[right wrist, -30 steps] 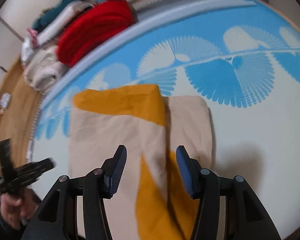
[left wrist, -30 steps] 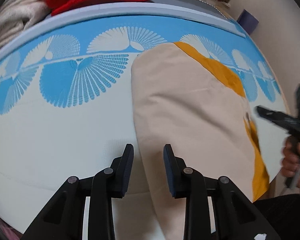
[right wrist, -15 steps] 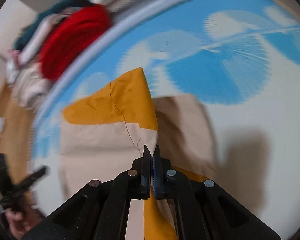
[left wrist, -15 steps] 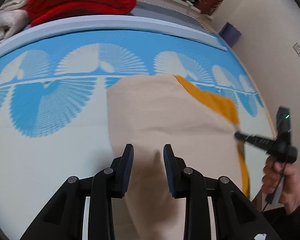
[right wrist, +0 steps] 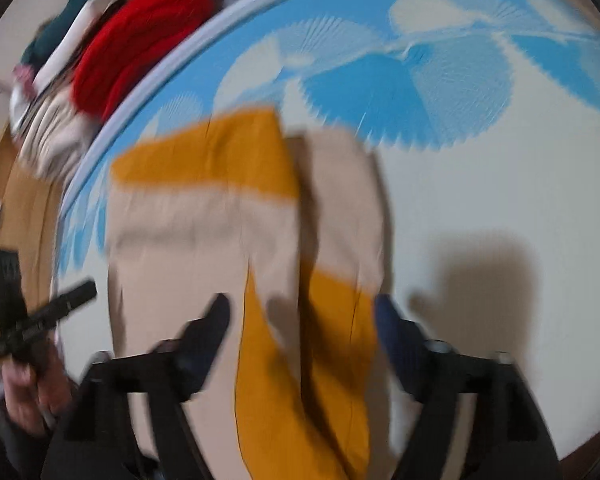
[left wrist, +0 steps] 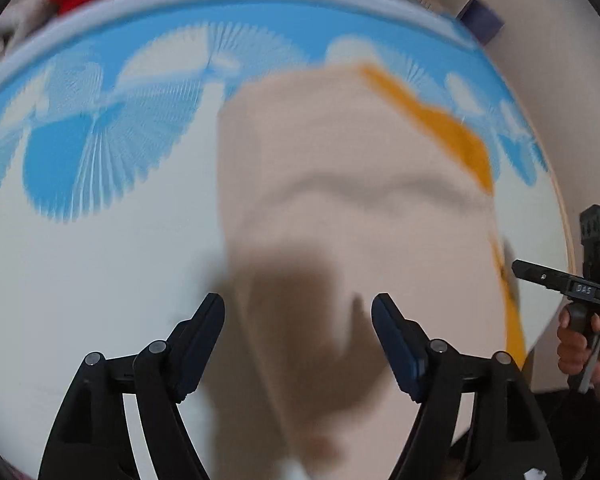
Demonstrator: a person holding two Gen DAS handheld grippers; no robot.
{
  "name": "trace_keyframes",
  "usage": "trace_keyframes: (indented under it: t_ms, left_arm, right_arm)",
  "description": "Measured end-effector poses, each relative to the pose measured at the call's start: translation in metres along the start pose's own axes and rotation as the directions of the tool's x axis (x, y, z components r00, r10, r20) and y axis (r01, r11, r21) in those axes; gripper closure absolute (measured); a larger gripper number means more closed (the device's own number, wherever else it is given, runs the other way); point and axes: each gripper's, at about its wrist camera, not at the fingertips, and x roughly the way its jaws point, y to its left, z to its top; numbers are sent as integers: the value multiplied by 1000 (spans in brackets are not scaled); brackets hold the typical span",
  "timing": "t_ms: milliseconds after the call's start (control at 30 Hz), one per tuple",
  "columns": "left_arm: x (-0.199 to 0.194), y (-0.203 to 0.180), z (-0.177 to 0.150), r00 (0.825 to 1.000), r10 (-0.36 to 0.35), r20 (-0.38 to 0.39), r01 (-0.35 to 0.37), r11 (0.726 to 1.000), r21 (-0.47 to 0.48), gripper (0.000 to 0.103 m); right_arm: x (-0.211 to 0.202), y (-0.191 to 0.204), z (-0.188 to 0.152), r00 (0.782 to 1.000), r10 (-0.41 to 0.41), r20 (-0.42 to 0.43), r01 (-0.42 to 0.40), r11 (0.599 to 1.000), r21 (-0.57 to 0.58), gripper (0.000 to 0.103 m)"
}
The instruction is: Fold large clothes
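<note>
The beige and mustard garment (left wrist: 364,216) lies partly folded on the bed (left wrist: 100,280), over the white part of the blue fan-patterned cover, one beige panel laid lengthwise over the rest so the mustard bands show only at its edges. The left gripper (left wrist: 298,320) hangs just above the near end with fingers spread wide and empty, and the right gripper (right wrist: 302,320) likewise stands open over the mustard strip, gripping nothing. Judged from this, both are placed astride the near hem for a next pinch; heavy blur hides contact.
</note>
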Motion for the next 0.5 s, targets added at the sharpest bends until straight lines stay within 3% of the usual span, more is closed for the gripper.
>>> trace_keyframes:
  t_ms: [100,167,267,500]
  left_arm:
    - [29,21,-15,986,-111,-125,96,988,-118,31]
    - [45,28,-19,971,-186,-149,158,970,-185,30]
    - [52,25,-15,966,-228,-124,199,957,-213,26]
    - [64,20,-8,974,-222,-43,205,947,-247,22]
  right_arm:
    - [31,-8,-14,987,-20,-158,19,1000,-7,23]
    - [47,-13,-22,976,-39,-212,38,999,-10,23]
    - [58,-14,-19,974,-30,-223,30,1000,-4,23]
    - [66,0,-10,980,-22,-198,19,1000,-15,23]
